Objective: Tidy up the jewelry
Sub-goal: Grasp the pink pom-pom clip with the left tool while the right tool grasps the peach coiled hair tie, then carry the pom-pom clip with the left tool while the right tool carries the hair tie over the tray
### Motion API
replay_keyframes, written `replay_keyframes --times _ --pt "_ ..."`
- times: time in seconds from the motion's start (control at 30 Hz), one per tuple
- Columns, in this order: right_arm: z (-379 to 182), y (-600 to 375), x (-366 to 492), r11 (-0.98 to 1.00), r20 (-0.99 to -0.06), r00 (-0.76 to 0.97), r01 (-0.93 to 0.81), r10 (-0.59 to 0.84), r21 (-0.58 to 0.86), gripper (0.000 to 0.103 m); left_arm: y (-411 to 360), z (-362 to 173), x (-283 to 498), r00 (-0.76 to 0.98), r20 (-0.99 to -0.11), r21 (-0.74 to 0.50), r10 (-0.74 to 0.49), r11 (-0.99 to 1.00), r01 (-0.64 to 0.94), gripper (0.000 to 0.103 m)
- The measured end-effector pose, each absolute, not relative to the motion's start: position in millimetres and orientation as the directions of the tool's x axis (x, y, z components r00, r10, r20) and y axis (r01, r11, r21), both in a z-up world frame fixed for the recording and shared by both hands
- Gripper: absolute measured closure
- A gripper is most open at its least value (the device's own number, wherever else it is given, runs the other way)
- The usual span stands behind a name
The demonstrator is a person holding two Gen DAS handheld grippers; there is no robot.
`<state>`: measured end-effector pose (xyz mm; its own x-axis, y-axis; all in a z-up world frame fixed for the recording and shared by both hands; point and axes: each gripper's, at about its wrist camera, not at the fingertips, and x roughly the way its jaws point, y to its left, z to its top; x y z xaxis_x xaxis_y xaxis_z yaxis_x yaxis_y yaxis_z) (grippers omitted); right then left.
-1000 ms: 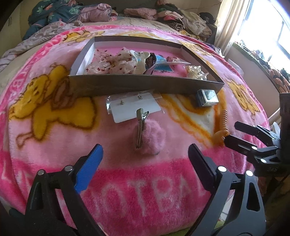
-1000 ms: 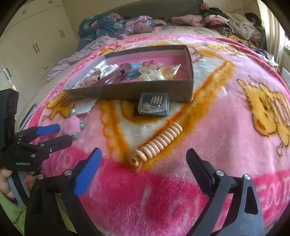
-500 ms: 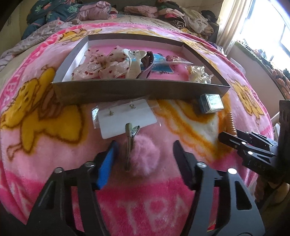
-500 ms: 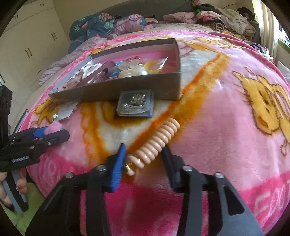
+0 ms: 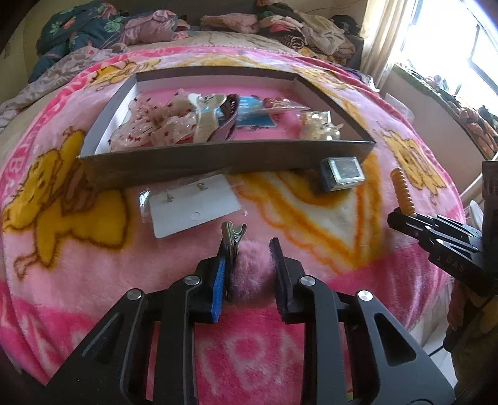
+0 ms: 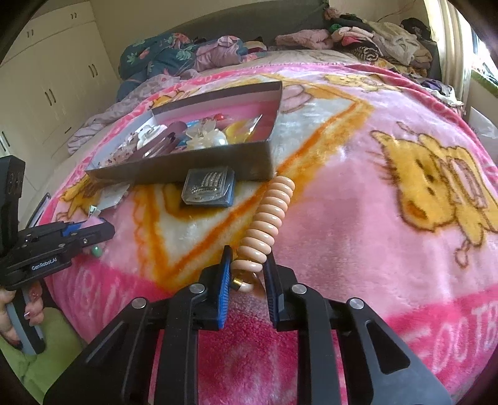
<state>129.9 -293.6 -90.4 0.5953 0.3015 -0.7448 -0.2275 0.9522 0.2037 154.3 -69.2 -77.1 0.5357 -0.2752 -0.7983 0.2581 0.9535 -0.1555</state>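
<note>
My left gripper point(image 5: 249, 249) is shut on a pink pompom hair clip point(image 5: 252, 271) lying on the pink blanket; the clip's metal jaw point(image 5: 232, 232) sticks out ahead. My right gripper point(image 6: 247, 258) is shut on the near end of a peach spiral hair tie point(image 6: 267, 218), which stretches toward the box. A shallow grey box point(image 5: 218, 162) holds several hair accessories; it also shows in the right wrist view point(image 6: 199, 162). The right gripper shows at the right of the left wrist view point(image 5: 435, 230), the left gripper at the left of the right wrist view point(image 6: 81, 233).
A white earring card in plastic point(image 5: 193, 205) lies before the box. A small clear case of clips point(image 5: 342, 171) leans at the box's near right corner, also in the right wrist view point(image 6: 208, 187). Piled clothes point(image 5: 280, 21) lie at the far end. A window point(image 5: 451, 46) is at the right.
Both grippers moved forward and closed: the left onto the pink pompom clip, the right onto the end of the peach spiral hair tie.
</note>
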Motion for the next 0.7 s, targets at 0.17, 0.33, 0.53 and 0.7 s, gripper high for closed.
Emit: replay_keyframes --times 0.17,0.33,0.53,0.7 --pt "-78 -289 127 0.947 -0.733 0.603 -0.254 0.314 0.197 0.084 -66 -67 150 0.554 -0.782 -0.160 -0.286 0.951 0.264 0.085" --pt "-67 -271 128 0.933 -0.729 0.593 -0.307 0.343 0.189 0.084 -58 -54 146 0.578 -0.760 -0.171 -0.297 0.950 0.262 0.085" --pt "-57 -246 129 0.911 -0.722 0.578 -0.370 0.380 0.182 0.084 -45 -43 146 0.601 -0.743 -0.179 -0.295 0.953 0.246 0.085" --pt "-50 -227 135 0.895 -0.717 0.569 -0.407 0.403 0.180 0.084 -34 -38 148 0.611 -0.736 -0.190 -0.293 0.955 0.229 0.085"
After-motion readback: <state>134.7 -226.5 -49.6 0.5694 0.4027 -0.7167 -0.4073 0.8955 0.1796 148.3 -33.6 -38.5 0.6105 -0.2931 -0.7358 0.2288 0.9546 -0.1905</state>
